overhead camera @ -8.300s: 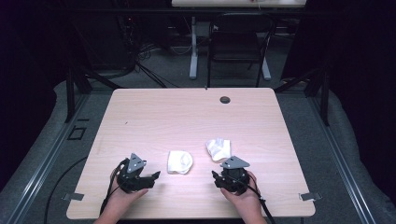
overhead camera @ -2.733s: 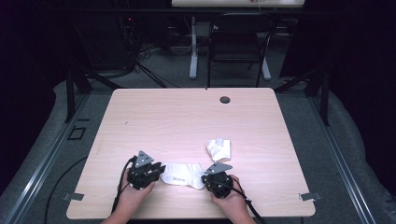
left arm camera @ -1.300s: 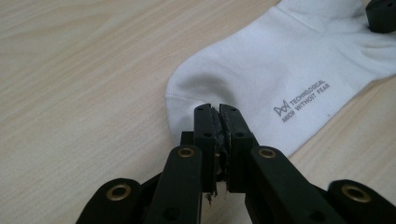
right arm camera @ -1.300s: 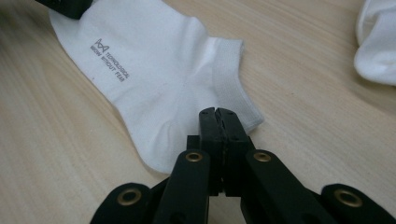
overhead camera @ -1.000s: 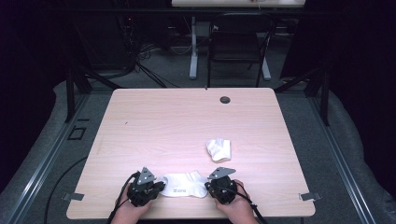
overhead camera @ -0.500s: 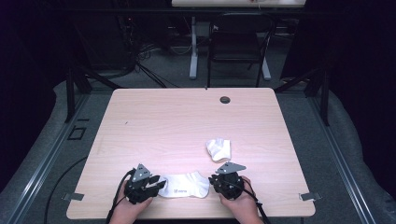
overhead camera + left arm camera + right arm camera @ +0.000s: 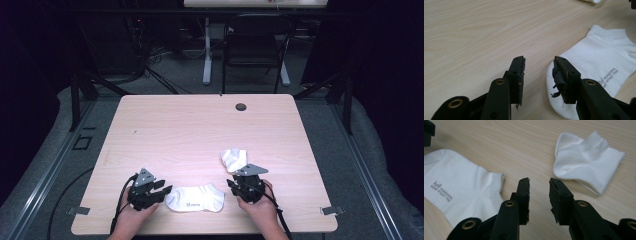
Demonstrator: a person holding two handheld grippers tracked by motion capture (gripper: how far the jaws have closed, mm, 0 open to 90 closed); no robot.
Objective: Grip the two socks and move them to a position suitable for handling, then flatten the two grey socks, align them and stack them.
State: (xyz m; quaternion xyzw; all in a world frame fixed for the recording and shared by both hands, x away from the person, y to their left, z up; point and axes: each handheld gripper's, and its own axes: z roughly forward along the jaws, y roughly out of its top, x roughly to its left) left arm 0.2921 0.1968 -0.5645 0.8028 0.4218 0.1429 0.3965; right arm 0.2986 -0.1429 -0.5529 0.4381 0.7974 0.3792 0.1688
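While we look down from the high view, we find the flat sock (image 7: pixel 195 198) spread out near the near edge of the table (image 7: pixel 200 130), lying between our two tools. Our left gripper (image 7: pixel 159 188) sits just beside the sock's left end and our right gripper (image 7: pixel 233 186) stands a little apart from its right end, neither clamped on the cloth. A second, crumpled sock (image 7: pixel 233 158) lies just beyond the right gripper, slightly to its left.

From the left gripper view, we see the left gripper (image 7: pixel 539 68) with its jaws parted; they have just been opening, and nothing but bare table shows between them. The flat sock (image 7: pixel 599 65) lies to the right, its rounded end passing under the right-hand jaw, and a small grey printed mark shows on the fabric.

From the right gripper view, we see the right gripper (image 7: pixel 539 186) likewise with parted jaws that have just been opening, with only wood grain between them. The flat sock (image 7: pixel 461 187) lies to the left, its edge just beside the left-hand jaw, while the crumpled sock (image 7: pixel 586 160) rests farther off to the right, apart from the jaws.
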